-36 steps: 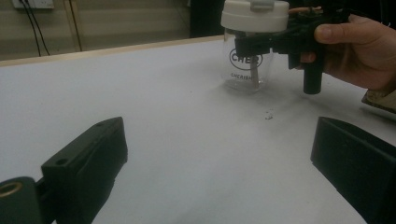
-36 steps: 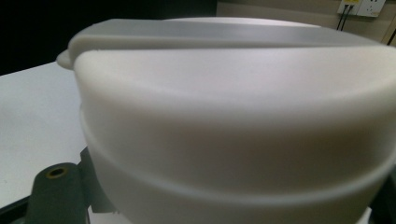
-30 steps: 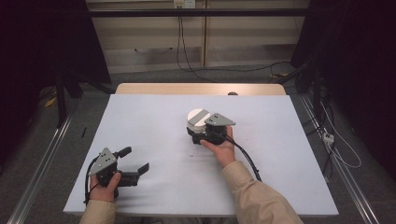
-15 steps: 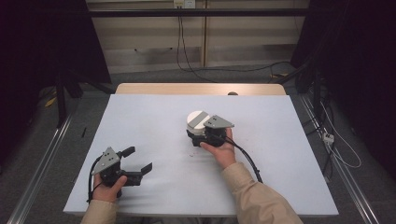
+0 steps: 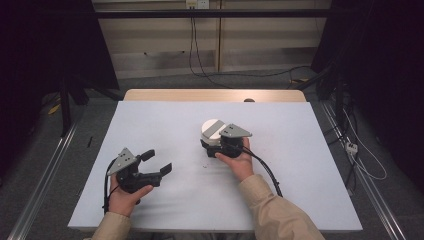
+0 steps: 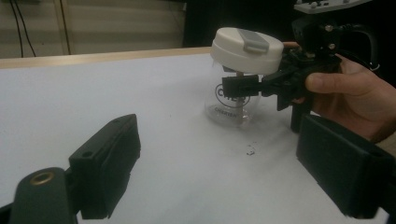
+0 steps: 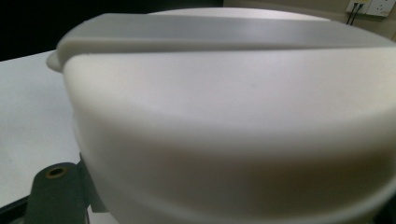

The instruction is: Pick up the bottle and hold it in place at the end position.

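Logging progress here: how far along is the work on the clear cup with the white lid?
Done: the right tongs are shut on the clear cup just below its white lid. In hand: the left tongs, nothing between them, have just been closing slightly, apart from the cup. Left: the lid is on.

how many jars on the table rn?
1: a clear jar with a white lid, mid-table, gripped just under the lid by the right tool. None seems hidden.
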`<state>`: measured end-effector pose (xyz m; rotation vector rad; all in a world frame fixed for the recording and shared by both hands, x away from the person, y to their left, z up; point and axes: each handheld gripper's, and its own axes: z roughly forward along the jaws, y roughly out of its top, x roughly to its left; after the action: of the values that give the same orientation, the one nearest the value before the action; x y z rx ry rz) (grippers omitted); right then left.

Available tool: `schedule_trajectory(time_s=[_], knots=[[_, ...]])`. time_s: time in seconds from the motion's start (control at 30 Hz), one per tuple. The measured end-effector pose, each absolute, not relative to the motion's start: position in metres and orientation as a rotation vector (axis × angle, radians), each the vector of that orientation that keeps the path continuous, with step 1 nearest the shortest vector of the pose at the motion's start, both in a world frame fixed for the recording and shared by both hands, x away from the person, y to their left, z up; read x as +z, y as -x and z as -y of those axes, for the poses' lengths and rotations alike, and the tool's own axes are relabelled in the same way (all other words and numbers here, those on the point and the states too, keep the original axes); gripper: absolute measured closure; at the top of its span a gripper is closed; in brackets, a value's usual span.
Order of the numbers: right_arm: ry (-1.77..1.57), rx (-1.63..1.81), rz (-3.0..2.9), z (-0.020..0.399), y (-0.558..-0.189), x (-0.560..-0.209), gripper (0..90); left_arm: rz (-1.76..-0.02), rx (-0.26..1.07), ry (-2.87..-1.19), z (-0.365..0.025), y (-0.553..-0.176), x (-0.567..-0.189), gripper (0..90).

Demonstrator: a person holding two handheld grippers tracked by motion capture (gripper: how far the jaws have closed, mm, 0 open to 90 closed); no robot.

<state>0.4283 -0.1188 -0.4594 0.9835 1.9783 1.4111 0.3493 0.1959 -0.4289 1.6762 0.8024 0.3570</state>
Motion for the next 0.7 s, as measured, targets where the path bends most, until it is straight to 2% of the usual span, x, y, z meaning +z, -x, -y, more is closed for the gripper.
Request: schedule_trajectory(time_s=[0.23, 0.43, 0.7], knots=[[-0.988, 1.407, -1.981, 0.119, -0.428, -0.459, 18.4, -0.743, 0.371, -1.73, -0.185, -0.352, -0.426, 33.7], [-0.989, 1.407, -1.981, 0.118, -0.428, -0.459, 18.4, -0.696, 0.398, -1.746, -0.174, -0.358, -0.421, 37.4], [-0.988, 1.405, -1.985, 0.119, -0.428, -0.459, 18.5, -0.672, 0.357, -1.737, -0.158, -0.37, -0.411, 42.7]])
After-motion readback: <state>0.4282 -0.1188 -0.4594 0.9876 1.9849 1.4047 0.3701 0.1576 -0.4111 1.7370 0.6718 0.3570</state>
